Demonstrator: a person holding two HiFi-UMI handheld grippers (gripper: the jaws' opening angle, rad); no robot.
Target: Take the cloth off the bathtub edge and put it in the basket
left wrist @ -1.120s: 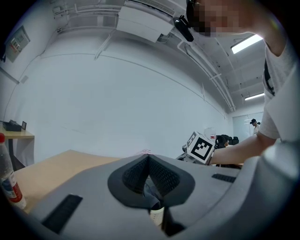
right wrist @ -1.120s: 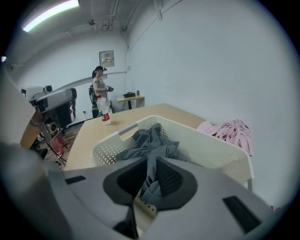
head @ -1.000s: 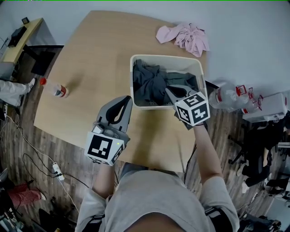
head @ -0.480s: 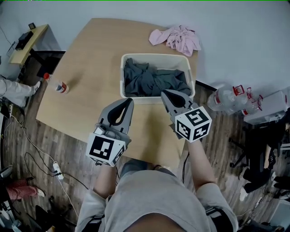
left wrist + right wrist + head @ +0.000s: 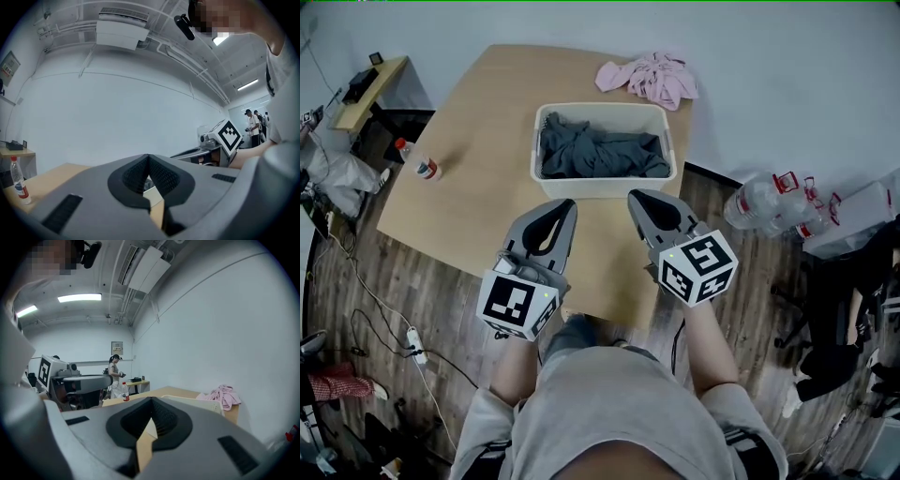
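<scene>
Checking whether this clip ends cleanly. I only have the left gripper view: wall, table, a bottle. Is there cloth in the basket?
Observer: Yes, the head view shows a dark grey cloth lying inside the white basket.
Operator: Any cloth left outside it?
Observer: A pink cloth lies on the table beyond the basket, by the wall.
Operator: Is the right tool carrying anything?
Observer: No, the right tool has its jaws together with nothing between them.
</scene>
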